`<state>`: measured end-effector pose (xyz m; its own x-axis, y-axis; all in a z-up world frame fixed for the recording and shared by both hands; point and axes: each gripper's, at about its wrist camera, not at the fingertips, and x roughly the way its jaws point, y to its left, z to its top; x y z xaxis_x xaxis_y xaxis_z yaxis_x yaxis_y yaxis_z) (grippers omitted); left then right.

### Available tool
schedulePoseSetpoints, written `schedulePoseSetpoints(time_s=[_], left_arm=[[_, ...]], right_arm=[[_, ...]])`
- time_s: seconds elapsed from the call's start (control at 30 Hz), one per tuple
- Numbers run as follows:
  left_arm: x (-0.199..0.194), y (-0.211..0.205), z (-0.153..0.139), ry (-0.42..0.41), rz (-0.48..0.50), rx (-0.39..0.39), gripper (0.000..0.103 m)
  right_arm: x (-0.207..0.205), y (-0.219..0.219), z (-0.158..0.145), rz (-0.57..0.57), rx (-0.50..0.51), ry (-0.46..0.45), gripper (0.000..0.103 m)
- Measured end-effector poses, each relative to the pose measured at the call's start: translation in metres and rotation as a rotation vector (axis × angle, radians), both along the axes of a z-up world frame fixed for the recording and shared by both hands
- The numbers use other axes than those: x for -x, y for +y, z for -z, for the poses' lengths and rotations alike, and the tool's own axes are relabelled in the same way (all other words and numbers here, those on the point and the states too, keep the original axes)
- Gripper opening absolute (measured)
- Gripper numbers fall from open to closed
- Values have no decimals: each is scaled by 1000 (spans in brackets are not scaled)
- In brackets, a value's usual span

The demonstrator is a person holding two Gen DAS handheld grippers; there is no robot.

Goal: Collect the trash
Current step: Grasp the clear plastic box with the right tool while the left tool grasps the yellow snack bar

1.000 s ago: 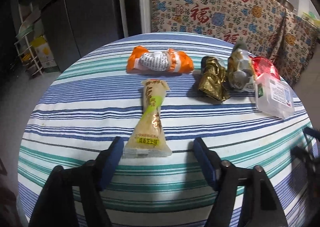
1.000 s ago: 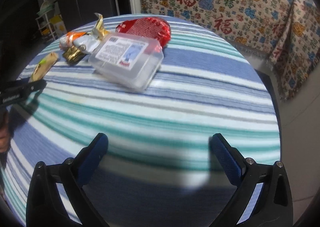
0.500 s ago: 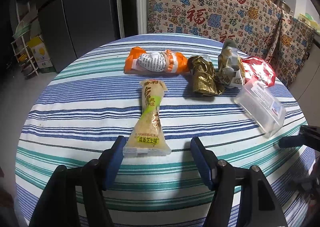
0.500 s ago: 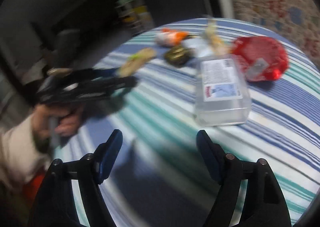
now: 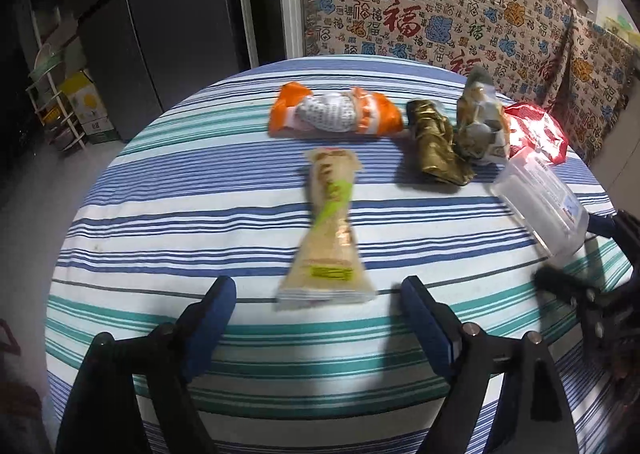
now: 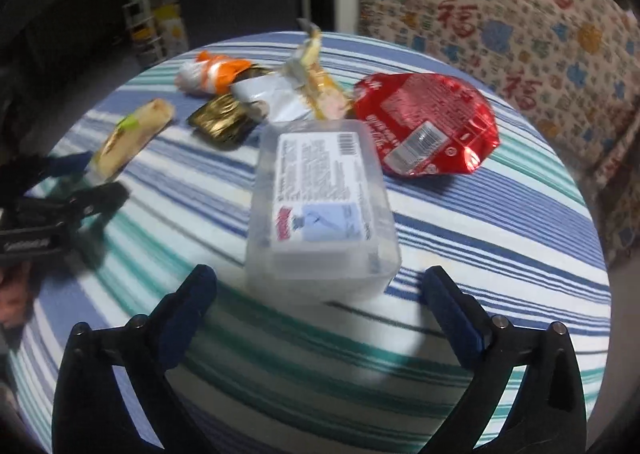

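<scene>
My left tool (image 5: 316, 310) stands with its jaws spread and nothing between the pads, having just opened wider; the yellow snack packet (image 5: 329, 230) lies on the striped table (image 5: 200, 189) straight ahead of it, its wide near end sitting just past the fingertips and roughly centred in the gap; its long axis runs away from me, almost along the line the tool points, leaning only slightly, so I judge a short push forward would bring the pads to either side of the wide end. My right tool (image 6: 320, 286) is likewise spread wide and empty, its jaws having just reopened; the clear plastic box (image 6: 320, 205) sits directly in front, its near short end just beyond the tips and between them, its long axis also running away from me with the labelled face up. Each tool is nearer its own piece: the packet belongs to the left, the box to the right, and the two tools are close beside each other at the near edge. The box looks nearly as broad as the right tool's spread, so I expect little margin there. Farther out lie the gold wrapper (image 5: 436, 145), the orange-and-white wrapper (image 5: 336, 115), a crumpled silver-and-yellow wrapper (image 6: 296, 89) and the red foil lid (image 6: 428, 121), the lid touching the box's far end; no bin shows in either view.
</scene>
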<state>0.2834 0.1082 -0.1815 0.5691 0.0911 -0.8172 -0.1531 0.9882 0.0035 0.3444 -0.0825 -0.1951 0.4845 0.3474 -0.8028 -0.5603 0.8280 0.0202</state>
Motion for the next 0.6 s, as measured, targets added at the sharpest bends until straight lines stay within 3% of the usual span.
schedulePoseSetpoints(time_s=[0.17,0.27,0.47,0.5,0.53,0.6], left_arm=[[1,5,-2,-1,26,40,84],[-2,9,-7,-1,39,81,72],[-18,7,-17,-5,49,100,50],[-21,5,-18,-3,57,95,40],[-23,3,-18,-1,62,85,23],[-25,1,-17,-2,64,75,17]], right_arm=[[-8,1,-2,33,14,48,98],[-15,-1,-11,23,-26,48,97],[-22,10,-17,-8,-10,46,96],[-24,12,-16,-6,-10,51,91],[-26,14,-13,-3,-6,71,67],[-29,14,-11,9,6,93,62]])
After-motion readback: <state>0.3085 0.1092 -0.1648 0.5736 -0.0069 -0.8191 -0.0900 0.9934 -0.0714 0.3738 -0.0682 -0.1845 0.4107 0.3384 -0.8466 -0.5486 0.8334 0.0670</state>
